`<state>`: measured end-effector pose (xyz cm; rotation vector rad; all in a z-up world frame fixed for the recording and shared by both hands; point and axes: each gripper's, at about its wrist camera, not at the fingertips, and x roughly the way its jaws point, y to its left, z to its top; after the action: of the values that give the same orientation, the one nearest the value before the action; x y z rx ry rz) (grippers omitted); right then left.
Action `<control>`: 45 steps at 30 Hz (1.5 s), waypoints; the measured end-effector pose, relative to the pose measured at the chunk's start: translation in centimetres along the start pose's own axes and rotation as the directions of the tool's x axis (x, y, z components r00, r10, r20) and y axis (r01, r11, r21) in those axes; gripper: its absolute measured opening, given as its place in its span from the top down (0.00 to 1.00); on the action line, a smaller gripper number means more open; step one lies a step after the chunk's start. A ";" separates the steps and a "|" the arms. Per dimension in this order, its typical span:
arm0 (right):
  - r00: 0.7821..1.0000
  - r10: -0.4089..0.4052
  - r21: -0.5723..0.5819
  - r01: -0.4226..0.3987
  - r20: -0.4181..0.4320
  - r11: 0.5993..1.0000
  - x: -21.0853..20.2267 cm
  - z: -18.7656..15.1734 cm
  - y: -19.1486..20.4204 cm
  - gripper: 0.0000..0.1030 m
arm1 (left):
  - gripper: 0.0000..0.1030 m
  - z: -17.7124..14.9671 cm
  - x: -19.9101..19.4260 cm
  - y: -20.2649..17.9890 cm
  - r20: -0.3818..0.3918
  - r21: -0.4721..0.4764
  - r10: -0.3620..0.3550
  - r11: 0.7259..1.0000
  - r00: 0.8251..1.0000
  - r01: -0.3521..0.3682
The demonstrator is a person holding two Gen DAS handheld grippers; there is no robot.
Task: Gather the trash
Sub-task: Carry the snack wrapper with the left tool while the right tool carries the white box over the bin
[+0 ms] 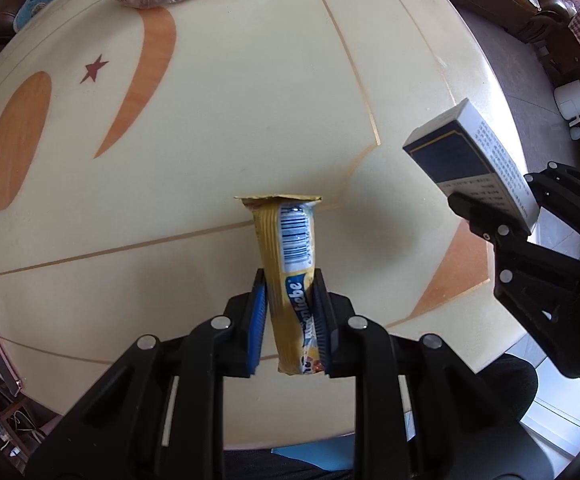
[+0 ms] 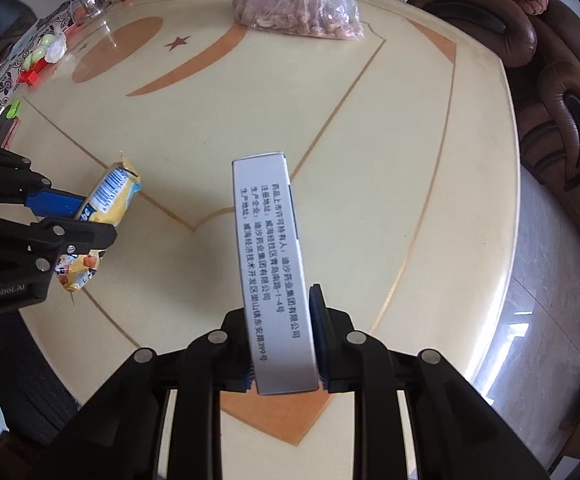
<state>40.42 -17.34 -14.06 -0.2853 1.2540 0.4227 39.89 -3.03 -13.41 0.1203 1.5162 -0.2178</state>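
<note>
A: That yellow wrapper [image 1: 292, 264] looked like glossy, crinkled plastic film.
B: And the box [image 2: 272, 276] was matt, smooth card. The table [image 2: 370, 128] shone, polished and glassy.
A: Clear thin plastic on that bag [image 2: 298, 4]; brown sofa [image 2: 562, 92] looked like leather.

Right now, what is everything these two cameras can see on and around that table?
snack wrapper: one, yellow with a barcode, clamped in the left claw above the table.
carton: one, white and dark blue with printed text, clamped in the right claw above the table.
bag of nuts: one, clear plastic, at the table's far edge.
glass jar: one, clear, far left corner.
small clutter: several bits, red, green, white, left edge.
table: one, cream with orange shapes and a red star.
sofa: brown leather, right of the table.
left claw: one, black, blue pads.
right claw: one, black.
</note>
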 end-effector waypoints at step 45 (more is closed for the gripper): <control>0.968 -0.038 0.046 0.027 0.247 0.999 -16.4 -21.3 18.5 0.78 | 0.78 -27.7 -4.3 -2.3 0.233 0.087 -0.067 0.995 0.970 0.048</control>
<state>9.62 -12.61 -4.21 -0.2095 1.0106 0.3901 12.25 0.95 -10.45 0.1102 1.2758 -0.3288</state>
